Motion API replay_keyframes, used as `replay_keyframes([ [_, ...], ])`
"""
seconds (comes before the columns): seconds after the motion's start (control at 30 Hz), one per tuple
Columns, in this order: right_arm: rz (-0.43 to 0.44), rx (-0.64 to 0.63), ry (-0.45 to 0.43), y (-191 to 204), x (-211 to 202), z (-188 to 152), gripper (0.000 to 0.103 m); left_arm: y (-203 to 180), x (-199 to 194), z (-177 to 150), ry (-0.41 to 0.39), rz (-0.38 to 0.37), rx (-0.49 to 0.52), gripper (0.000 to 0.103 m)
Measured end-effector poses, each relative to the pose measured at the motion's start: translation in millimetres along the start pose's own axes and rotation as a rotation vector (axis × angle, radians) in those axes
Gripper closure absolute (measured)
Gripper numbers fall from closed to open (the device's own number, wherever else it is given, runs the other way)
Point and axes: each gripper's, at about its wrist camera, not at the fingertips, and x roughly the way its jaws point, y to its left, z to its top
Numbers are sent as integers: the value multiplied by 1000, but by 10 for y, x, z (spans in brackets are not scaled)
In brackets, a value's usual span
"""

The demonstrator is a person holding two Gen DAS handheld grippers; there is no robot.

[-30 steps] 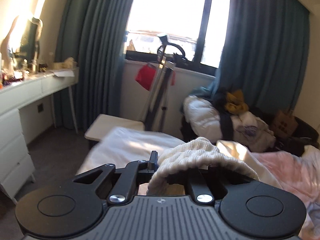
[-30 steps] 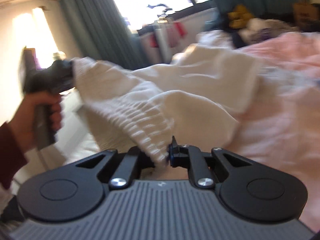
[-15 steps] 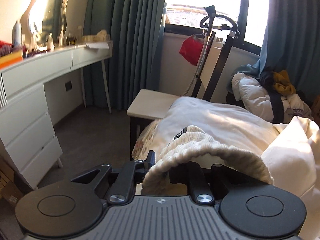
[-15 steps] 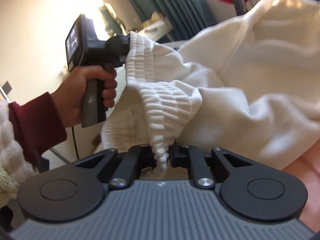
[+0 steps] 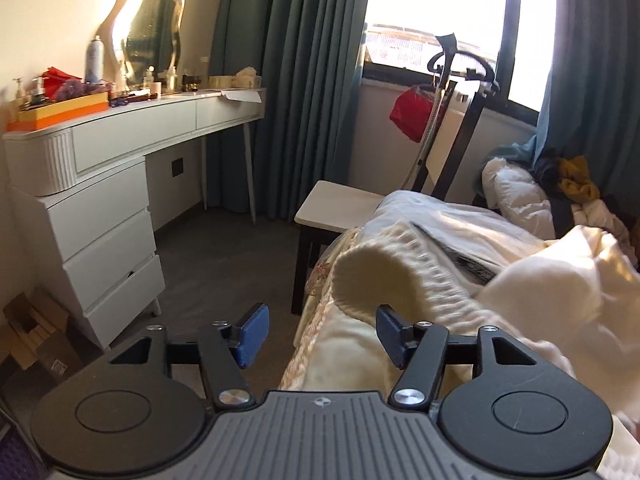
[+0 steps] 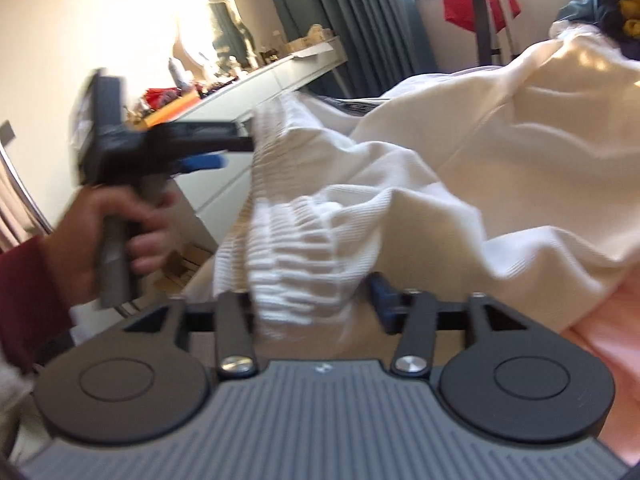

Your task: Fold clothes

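Blur smears the right gripper (image 6: 316, 300), jaws opening around the cream garment's (image 6: 500, 160) ribbed waistband; its left pad is hidden. Left gripper (image 5: 320, 334) is opening, holding nothing.

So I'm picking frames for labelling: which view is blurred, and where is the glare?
Right wrist view: motion blur smears the hand and the white garment's ribbed band. Left wrist view: mostly sharp, though the window is blown out and the mirror glares.
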Motion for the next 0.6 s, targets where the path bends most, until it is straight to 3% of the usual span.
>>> replay_keyframes([
  [0.2,-99,-39,-36,0,-342,-33,41,-368,-842,-160,-40,-56,12,33],
  [0.23,-113,-48,-43,-7,-382,-45,37,-460,-952,-184,-44,-69,8,31],
  [0.3,-124,-51,-69,-24,-450,-129,12,-652,-1126,-223,-39,-89,-4,28],
  [0.43,-92,-7,-56,-93,-465,-224,11,-939,-1320,-348,-8,-116,-14,28],
  [0.6,-82,4,-85,-216,-876,-255,11,-1306,-1463,-483,-1,-141,-3,28],
])
